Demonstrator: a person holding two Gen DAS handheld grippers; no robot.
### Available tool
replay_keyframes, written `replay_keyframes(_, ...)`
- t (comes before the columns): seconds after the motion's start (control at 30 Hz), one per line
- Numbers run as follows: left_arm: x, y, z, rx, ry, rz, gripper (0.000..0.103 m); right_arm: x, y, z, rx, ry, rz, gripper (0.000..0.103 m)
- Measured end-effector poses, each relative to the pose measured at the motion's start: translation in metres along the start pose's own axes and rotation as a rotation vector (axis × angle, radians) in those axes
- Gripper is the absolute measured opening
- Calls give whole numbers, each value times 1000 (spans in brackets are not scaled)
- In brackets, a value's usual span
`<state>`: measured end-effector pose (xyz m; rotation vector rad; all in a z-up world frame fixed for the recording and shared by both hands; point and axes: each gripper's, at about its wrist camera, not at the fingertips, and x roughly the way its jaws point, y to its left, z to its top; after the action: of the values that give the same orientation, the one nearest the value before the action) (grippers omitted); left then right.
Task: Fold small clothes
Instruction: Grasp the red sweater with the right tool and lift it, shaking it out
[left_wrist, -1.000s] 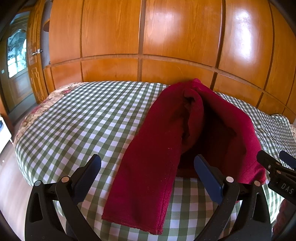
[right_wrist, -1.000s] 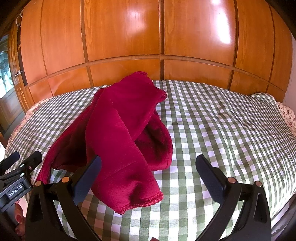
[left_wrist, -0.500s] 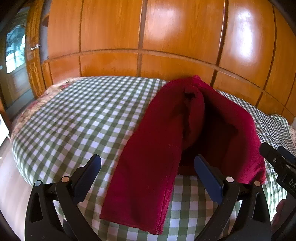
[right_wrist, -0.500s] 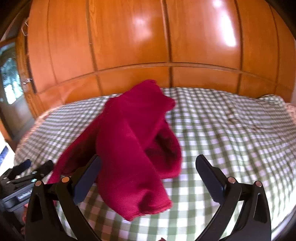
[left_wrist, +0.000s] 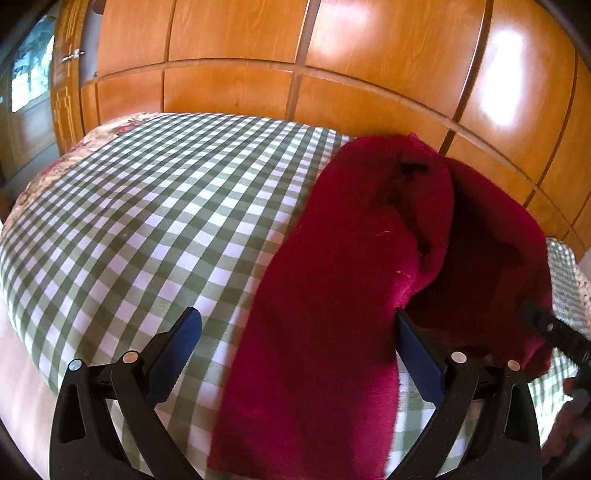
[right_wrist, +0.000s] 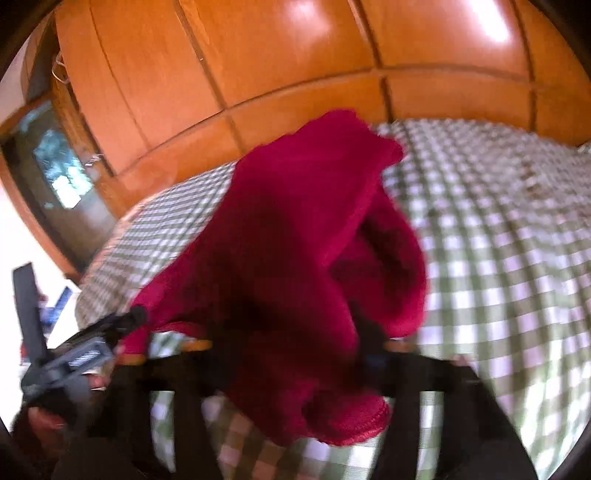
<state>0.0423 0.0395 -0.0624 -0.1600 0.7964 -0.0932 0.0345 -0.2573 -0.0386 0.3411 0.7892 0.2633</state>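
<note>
A dark red fleece garment (left_wrist: 332, 280) lies rumpled on the green-and-white checked bed cover (left_wrist: 155, 221). My left gripper (left_wrist: 295, 354) is open, its blue-padded fingers (left_wrist: 177, 350) on either side of the garment's near end, which lies between them. In the blurred right wrist view the garment (right_wrist: 295, 258) fills the middle, and its near hem (right_wrist: 343, 424) lies over my right gripper (right_wrist: 295, 369). The right jaws are smeared and partly covered by cloth, so their state is unclear. The left gripper shows at the left of that view (right_wrist: 85, 350).
A glossy orange wooden panelled wall (left_wrist: 332, 55) stands right behind the bed. A door with a window (left_wrist: 29, 81) is at the far left. The bed's floral edge (left_wrist: 48, 166) drops off to the floor at the left. The right gripper's tip (left_wrist: 554, 328) shows at the right edge.
Both grippers have moved forward and lower onto the garment. The left fingers now straddle its near end. The right view has tilted and blurred, and cloth now lies over the right fingers.
</note>
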Motion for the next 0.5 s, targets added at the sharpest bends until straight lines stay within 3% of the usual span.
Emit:
replay_keyframes(0.13, 12, 5, -6, 8, 30, -9, 99, -17, -5, 7, -68, -53, -37, 12)
replay_keyframes(0.27, 23, 9, -12, -8, 55, -24, 99, -34, -38, 26, -66, -87, -150, 11)
replay_keyframes(0.5, 28, 0, -17, 53, 36, 22, 99, -43, -123, 44, -40, -66, -398, 7)
